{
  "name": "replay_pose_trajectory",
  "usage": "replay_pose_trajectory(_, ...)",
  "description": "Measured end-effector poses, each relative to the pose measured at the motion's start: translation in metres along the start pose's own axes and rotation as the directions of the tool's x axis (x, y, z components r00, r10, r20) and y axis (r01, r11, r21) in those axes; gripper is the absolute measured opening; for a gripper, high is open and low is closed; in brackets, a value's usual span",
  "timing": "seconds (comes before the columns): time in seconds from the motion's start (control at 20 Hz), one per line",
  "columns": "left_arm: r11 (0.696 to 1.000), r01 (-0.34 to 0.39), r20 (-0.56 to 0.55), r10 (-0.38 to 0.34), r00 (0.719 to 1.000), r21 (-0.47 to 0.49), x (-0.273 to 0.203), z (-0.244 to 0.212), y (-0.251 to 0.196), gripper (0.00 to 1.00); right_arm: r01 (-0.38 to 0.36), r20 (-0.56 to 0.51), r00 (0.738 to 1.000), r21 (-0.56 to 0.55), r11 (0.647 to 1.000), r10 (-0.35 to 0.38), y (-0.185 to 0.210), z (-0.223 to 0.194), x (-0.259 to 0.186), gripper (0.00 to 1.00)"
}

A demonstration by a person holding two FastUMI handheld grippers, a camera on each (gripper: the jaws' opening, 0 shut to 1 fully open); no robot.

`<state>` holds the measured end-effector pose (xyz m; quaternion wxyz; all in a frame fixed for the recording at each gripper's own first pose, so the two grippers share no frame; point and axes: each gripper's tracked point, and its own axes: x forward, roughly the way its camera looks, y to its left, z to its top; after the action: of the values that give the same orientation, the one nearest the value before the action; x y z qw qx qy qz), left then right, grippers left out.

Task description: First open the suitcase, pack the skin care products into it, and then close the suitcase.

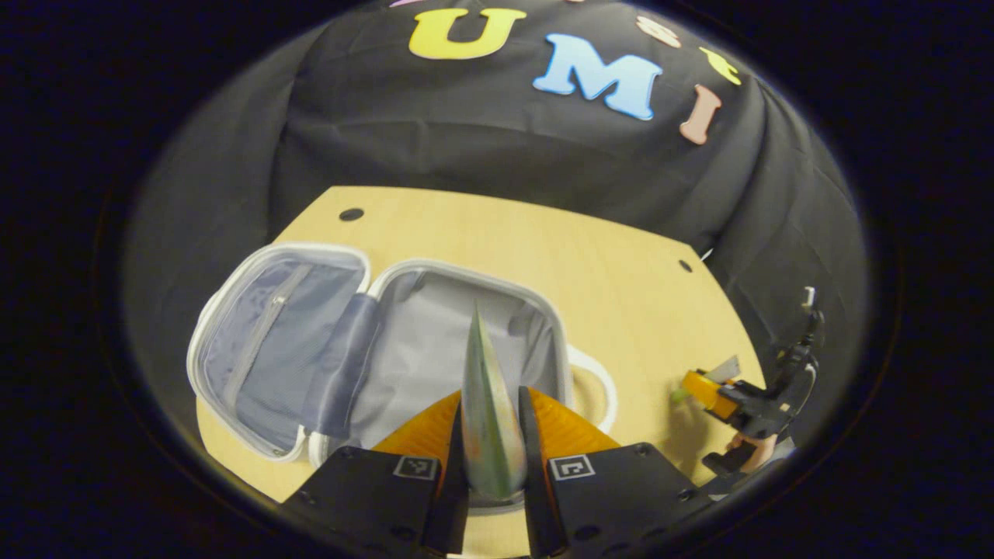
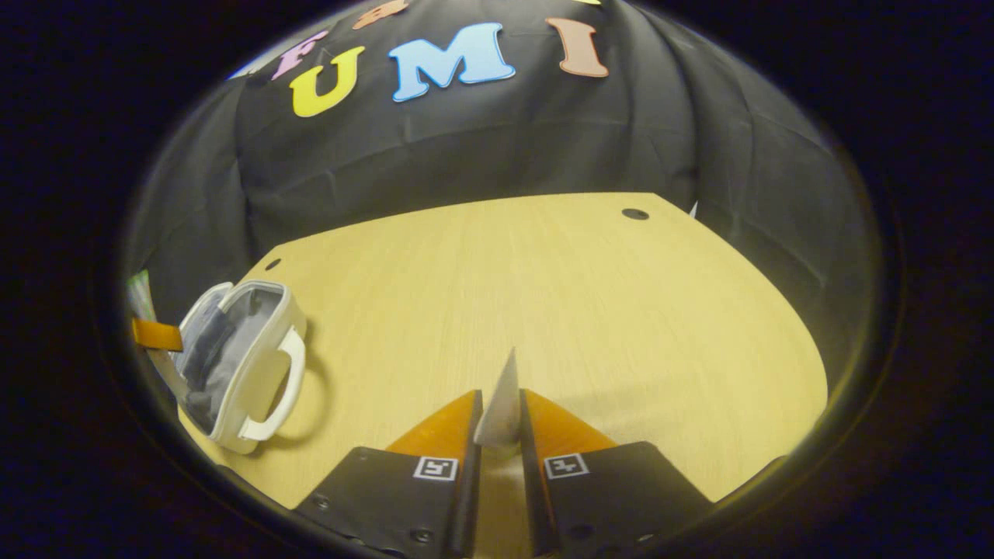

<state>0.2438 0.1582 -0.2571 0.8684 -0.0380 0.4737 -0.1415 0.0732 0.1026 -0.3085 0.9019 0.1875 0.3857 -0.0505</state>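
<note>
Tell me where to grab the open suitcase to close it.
Take the lid by its far rim, coming from the side away from the hinge. It lies flat, opened beside the base, so that free edge swings over. Both hand-held grippers are already holding tubes.

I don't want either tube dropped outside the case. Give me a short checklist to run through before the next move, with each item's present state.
1. Suitcase open, both halves flat: ok.
2. Left gripper jaws shut on the green tube: ok.
3. Green tube over the case's open half: ok.
4. Right gripper jaws shut on the pale tube: ok.
5. Pale tube over the case: not ok, it is above bare table.
6. Case lining free of clutter: ok where visible.
</note>
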Motion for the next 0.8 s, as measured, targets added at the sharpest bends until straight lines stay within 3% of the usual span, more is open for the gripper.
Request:
replay_pose_trajectory(0.05, 1.000, -0.018, -0.032, 0.018, 0.999, -0.002, 0.010, -0.005, 0.010, 0.38, -0.004, -0.007, 1.000, 0.016, 1.000, 0.004, 0.003, 0.001, -0.009, 0.21)
replay_pose_trajectory(0.25, 0.997, -0.081, -0.114, 0.083, 0.990, 0.018, 0.041, -0.018, 0.036, 0.42, -0.098, 0.002, 0.995, 0.052, 0.994, 0.098, 0.045, 0.013, -0.061, 0.19)
replay_pose_trajectory(0.35, 0.995, -0.094, -0.067, 0.095, 0.993, 0.018, 0.040, -0.005, 0.041, 0.53, -0.173, 0.013, 0.985, 0.039, 0.984, 0.173, 0.082, 0.024, -0.085, 0.20)
replay_pose_trajectory(0.4, 0.994, -0.104, -0.034, 0.104, 0.994, 0.016, 0.038, 0.002, 0.044, 0.65, -0.203, 0.015, 0.979, 0.023, 0.979, 0.203, 0.099, 0.025, -0.091, 0.19)
replay_pose_trajectory(0.45, 0.994, -0.110, 0.001, 0.110, 0.994, 0.008, 0.032, 0.009, 0.048, 0.85, -0.241, 0.013, 0.970, 0.003, 0.971, 0.241, 0.120, 0.028, -0.098, 0.19)
replay_pose_trajectory(0.65, 0.991, -0.112, 0.157, 0.122, 0.980, -0.071, -0.015, 0.025, 0.067, 0.96, -0.402, -0.033, 0.915, -0.038, 0.915, 0.401, 0.208, 0.024, -0.112, 0.19)
replay_pose_trajectory(0.8, 0.980, -0.130, 0.273, 0.167, 0.947, -0.149, -0.064, 0.035, 0.100, 0.96, -0.461, -0.094, 0.885, -0.045, 0.886, 0.455, 0.260, 0.014, -0.094, 0.16)
